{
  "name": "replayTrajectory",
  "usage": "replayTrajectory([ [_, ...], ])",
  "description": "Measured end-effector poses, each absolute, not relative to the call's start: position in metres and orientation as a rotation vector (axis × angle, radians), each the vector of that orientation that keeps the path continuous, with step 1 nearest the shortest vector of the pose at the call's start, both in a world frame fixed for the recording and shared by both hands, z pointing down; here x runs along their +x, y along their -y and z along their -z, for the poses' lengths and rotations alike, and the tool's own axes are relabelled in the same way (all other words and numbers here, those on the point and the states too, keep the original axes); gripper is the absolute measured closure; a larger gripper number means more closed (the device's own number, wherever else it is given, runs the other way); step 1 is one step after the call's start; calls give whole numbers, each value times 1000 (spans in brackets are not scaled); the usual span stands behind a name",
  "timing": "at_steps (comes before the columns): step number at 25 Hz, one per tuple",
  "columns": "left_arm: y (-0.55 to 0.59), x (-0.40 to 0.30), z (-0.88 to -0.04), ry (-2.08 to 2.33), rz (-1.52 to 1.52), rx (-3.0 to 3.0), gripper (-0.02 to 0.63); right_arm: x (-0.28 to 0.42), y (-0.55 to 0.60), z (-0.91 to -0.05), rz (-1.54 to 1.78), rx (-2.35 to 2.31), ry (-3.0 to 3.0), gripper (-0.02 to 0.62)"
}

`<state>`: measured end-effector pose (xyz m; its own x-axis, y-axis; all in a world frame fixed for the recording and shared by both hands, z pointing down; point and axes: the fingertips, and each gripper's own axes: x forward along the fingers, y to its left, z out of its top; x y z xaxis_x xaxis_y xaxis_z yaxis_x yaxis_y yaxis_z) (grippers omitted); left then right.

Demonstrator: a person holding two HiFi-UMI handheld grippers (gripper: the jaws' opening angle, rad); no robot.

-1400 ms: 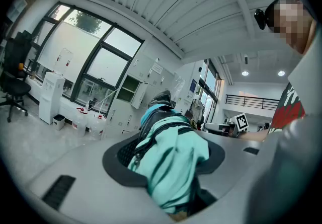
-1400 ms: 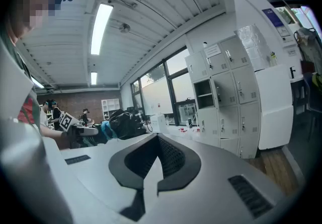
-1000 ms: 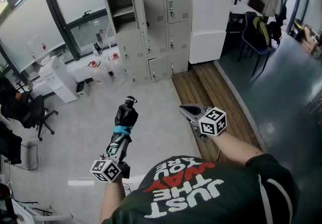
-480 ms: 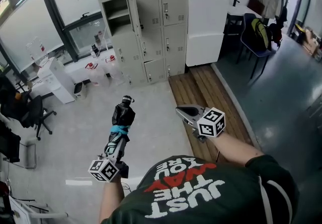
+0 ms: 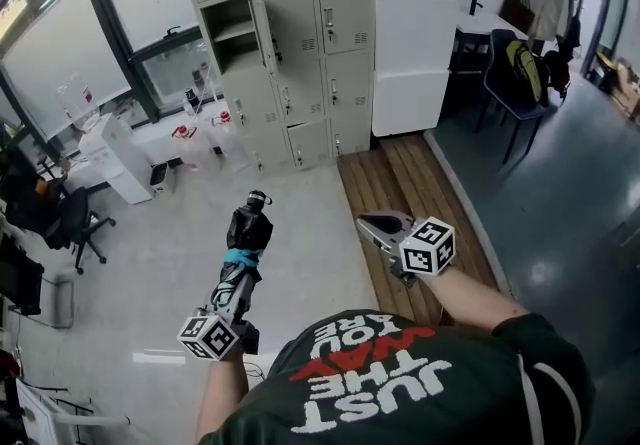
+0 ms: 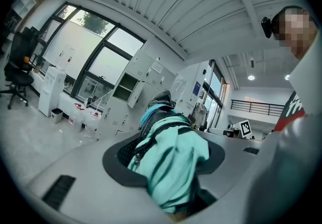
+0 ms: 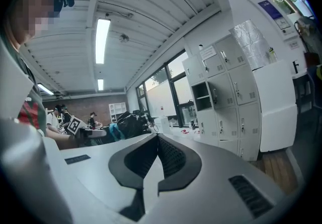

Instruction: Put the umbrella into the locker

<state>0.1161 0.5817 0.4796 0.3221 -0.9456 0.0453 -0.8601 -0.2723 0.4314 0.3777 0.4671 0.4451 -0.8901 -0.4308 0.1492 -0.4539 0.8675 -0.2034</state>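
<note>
The left gripper (image 5: 238,280) has its jaws clamped on a folded black-and-teal umbrella (image 5: 250,231), held above the floor (image 5: 150,253), well apart from the open locker (image 5: 232,33). The right gripper (image 5: 366,222) has its jaws together, empty.

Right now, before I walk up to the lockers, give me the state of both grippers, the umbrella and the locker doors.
left gripper: shut on the umbrella.
umbrella: folded, wrapped with a teal band, sticking out past the jaws.
right gripper: shut, nothing between its jaws.
open locker: door swung wide, nothing visible inside.
other locker doors: closed.
</note>
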Motion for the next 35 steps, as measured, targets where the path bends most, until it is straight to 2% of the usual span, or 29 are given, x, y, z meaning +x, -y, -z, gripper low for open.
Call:
replayTrajectory([
  [10,-506,57,-490,1568,331,2221,390,317,-395,-464,-387,709,2926,563],
  [27,-243,-175,-468,1413,340,2389,390,71,-151,-440,-365,840,2938,561],
  [35,-178,-240,-463,1426,329,2370,390,16,-76,-444,-377,850,2925,561],
])
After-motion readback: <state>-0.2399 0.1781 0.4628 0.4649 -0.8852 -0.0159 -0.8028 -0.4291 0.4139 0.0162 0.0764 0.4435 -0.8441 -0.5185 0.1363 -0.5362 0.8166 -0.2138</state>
